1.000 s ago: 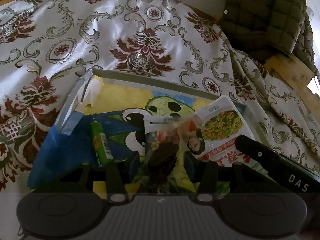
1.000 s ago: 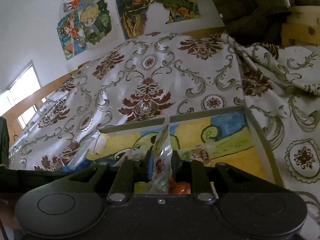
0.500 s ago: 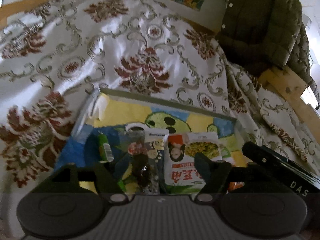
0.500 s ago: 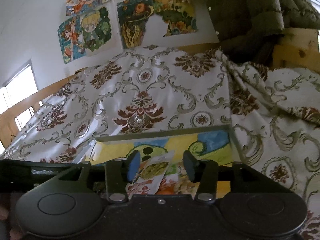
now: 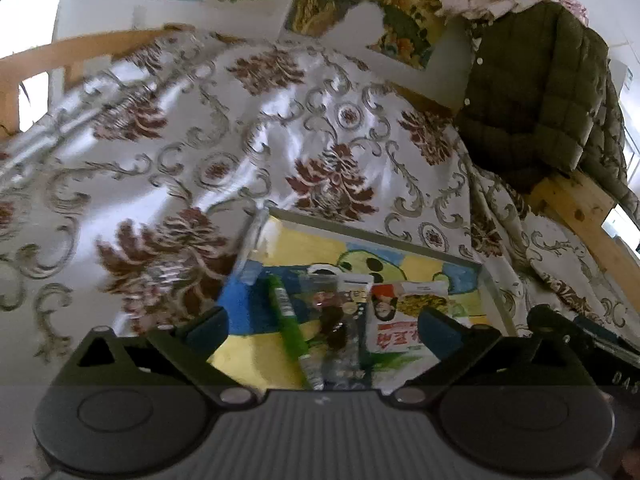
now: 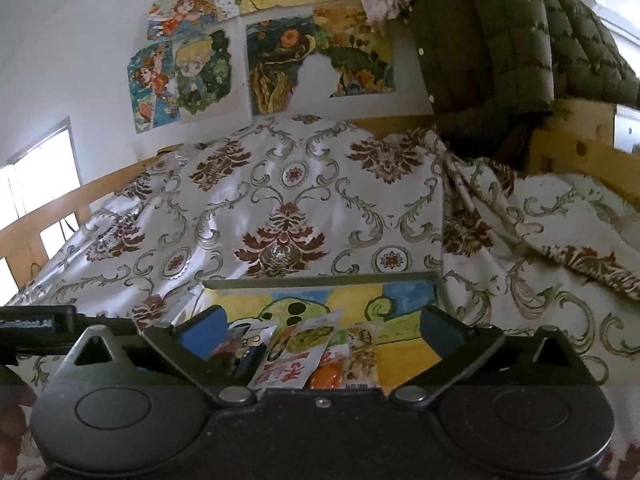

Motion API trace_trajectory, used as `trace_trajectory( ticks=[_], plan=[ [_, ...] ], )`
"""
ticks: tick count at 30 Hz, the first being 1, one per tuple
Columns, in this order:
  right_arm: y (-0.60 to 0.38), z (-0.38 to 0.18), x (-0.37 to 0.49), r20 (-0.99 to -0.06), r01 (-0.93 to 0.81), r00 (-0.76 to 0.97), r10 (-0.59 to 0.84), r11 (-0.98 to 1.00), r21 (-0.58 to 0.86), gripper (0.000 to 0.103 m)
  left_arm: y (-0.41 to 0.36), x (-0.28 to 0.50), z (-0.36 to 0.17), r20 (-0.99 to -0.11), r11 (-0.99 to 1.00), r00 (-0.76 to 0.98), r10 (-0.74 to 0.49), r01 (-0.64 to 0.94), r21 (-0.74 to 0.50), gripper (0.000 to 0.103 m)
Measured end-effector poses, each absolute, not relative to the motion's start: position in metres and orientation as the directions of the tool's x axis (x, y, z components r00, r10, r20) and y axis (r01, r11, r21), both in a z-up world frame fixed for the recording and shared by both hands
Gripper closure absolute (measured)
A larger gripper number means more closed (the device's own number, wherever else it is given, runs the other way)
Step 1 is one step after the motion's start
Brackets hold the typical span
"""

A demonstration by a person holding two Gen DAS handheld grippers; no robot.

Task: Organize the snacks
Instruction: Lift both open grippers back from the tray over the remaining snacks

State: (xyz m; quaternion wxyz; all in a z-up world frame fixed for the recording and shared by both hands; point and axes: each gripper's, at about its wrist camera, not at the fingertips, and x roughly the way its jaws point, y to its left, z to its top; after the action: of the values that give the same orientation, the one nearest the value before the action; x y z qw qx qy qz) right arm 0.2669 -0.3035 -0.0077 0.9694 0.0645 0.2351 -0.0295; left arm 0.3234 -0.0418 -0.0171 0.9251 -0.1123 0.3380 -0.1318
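The tray (image 5: 376, 236) lies on the patterned cloth (image 5: 192, 128), its thin grey rim raised on all visible sides and its floor a yellow, blue and green painting. To the left of the tray the cloth runs bare and wide out to the wooden rail (image 5: 80, 48). Beyond the far rim there is more bare cloth up to the wall with posters (image 6: 192, 76). On the right the cloth bunches into folds just past the rim, below a green jacket (image 5: 532, 92) hung on a wooden frame (image 5: 576, 208), so that side is tighter.

Inside the tray the snacks sit side by side in the left wrist view: a green stick (image 5: 286, 316) on the left, a clear packet (image 5: 340, 320) with dark contents beside it, then a white pouch (image 5: 404, 320) with red print. The right wrist view adds an orange snack (image 6: 326, 376) and a nut packet (image 6: 362, 356) just right of the pouch (image 6: 296, 356), with yellow tray (image 6: 320, 282) floor free further right.

The left gripper (image 5: 322, 326) hangs above the snacks, its jaws opening and already spread wide, with nothing pinched; the packets lie below the gap, untouched. The right gripper (image 6: 322, 334) is the same: jaws opening, wide apart, pads (image 6: 200, 334) clear of the pouch beneath.
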Motion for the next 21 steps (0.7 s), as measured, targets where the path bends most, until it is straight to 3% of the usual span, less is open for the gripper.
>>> trace_trajectory(
  ticks=[11,21],
  plan=[
    [-0.278,0.001,0.206,-0.488,0.099,0.87,-0.074,0.995,0.025,0.001,-0.016,0.246,-0.002,-0.542,0.961,0.802,-0.252,0.142,-0.238,0.0],
    [-0.255,0.002,0.155,-0.5,0.083,0.86,-0.099,0.995,-0.054,0.001,0.007,0.191,-0.002,-0.551,0.973,0.808,-0.21,0.119,-0.197,0.0]
  ],
)
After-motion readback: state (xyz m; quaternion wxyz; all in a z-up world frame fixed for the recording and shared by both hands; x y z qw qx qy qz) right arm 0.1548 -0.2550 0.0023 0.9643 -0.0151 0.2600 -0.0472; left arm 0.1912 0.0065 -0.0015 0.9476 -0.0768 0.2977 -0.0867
